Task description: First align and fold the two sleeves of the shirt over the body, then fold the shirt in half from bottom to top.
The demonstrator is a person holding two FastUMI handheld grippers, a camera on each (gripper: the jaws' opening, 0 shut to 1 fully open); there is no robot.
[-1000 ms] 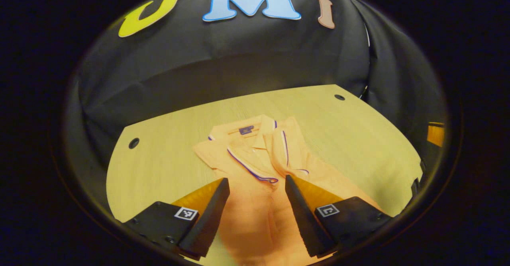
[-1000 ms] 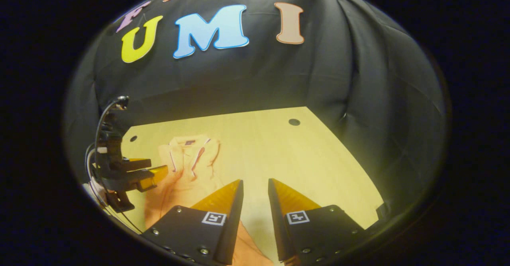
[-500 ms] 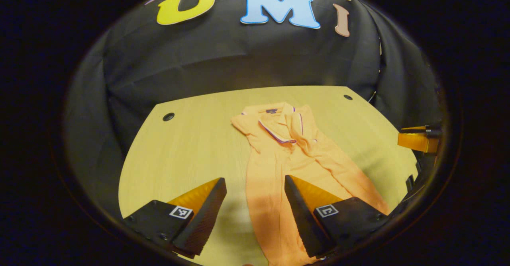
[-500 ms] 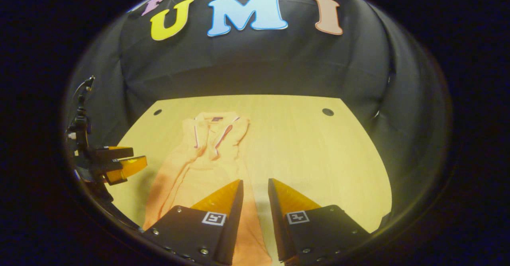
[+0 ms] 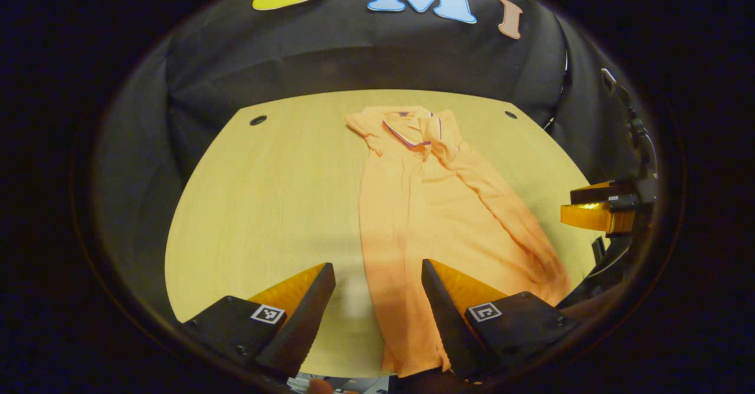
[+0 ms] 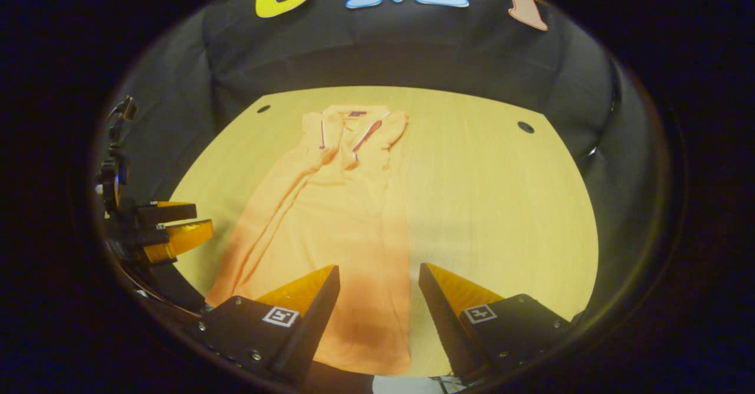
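Orange shirt [image 5: 430, 205] flat on desk [image 5: 265, 193], sleeves folded in, long axis running collar-far to hem-near. Hem just ahead of both left gripper [image 5: 374, 299] and right gripper [image 6: 377, 305]; fingers spread, holding nothing.

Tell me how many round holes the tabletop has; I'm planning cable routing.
2: one hole near the far left corner, one hole near the far right corner, flanking the shirt. The claws could hide others.

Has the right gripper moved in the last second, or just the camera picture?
Yes. The right gripper has pulled back toward the shirt hem; more of the table shows, and its jaws stand wider.
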